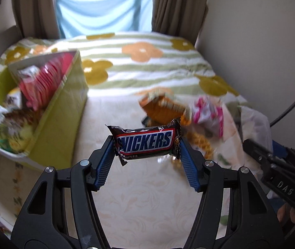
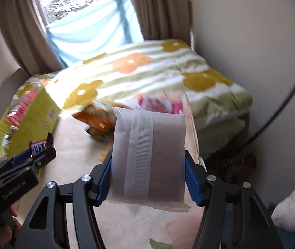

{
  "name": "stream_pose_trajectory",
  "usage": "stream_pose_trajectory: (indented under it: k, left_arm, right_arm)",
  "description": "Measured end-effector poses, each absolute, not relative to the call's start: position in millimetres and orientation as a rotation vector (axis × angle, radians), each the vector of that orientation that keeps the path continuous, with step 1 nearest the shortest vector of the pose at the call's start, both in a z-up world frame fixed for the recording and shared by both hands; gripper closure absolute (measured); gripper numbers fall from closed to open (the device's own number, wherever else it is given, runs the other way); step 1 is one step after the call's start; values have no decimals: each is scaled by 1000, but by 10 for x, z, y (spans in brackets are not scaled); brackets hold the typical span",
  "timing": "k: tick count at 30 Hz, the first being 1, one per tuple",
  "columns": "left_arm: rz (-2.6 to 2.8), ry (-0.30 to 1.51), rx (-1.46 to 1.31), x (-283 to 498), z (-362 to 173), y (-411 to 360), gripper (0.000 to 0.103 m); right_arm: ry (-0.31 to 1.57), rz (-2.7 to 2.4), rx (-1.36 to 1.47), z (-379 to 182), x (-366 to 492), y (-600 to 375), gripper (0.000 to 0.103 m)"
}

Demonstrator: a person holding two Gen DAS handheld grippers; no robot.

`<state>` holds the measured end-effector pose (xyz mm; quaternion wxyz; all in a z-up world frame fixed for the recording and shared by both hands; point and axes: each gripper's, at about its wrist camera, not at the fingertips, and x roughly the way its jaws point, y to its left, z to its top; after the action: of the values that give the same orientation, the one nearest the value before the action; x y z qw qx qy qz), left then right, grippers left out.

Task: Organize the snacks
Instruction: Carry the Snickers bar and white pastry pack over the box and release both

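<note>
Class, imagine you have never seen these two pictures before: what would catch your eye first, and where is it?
First, the Snickers bar, clamped crosswise between the left gripper pads, centre of the left wrist view. Next, the frosted white packet with its ribbed seam, gripped by the right gripper and filling the middle of the right wrist view. Behind, a lime-green box of snacks sits on the left, and the flowered striped blanket spreads across the back.

A bare strip of cream bed sheet (image 1: 114,112) runs between the yellow-green snack box (image 1: 64,112) on the left and a heap of snack packets (image 1: 180,108) on the right. The folded floral blanket (image 1: 147,62) blocks the far end.
</note>
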<state>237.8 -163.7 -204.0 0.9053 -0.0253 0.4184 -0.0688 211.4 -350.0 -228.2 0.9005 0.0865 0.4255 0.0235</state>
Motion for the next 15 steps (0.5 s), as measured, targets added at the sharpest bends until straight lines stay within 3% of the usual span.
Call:
stream_pose_trajectory:
  k: [9,15]
  left_arm:
    - [-26,703,-141,2408,-1257,-1055,45]
    - [63,675,-189,2489,-1004,-355,45]
  right_arm:
    - [766,268,80,-1623,2320,-2931,46]
    - [748,428,68,-1338,2532,-2309,46]
